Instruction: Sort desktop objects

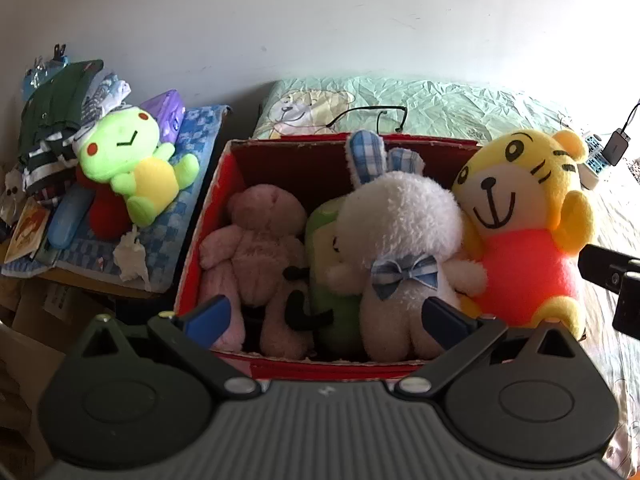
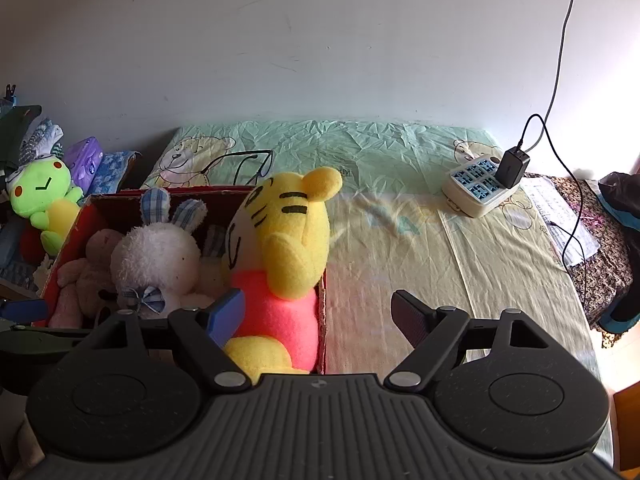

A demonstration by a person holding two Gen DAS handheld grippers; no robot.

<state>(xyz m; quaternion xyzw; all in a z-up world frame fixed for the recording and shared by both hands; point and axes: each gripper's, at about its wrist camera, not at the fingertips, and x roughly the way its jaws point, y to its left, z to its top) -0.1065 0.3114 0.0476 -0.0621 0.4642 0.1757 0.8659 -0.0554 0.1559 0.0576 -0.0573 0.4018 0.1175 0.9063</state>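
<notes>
Red cardboard box [image 1: 224,184] with matt, frayed paper edges. Inside, fluffy long-pile white rabbit [image 1: 404,216] with a checked woven-cloth bow and ears; matted, worn pink plush bear [image 1: 256,248]; smooth short-pile fleece on yellow tiger [image 1: 520,216], with a bright pink-orange belly. Same smooth fleece on green frog toy [image 1: 132,156], lying on a blue checked cloth [image 1: 192,152]. Crinkled, thin printed bedsheet [image 2: 400,208], matt. Glossy hard plastic on the cream power strip [image 2: 476,188]. Matt black ribbed plastic gripper bodies; blue rubbery-looking pads [image 1: 208,316]. Thin dark-framed glasses [image 2: 244,164], material unclear.
</notes>
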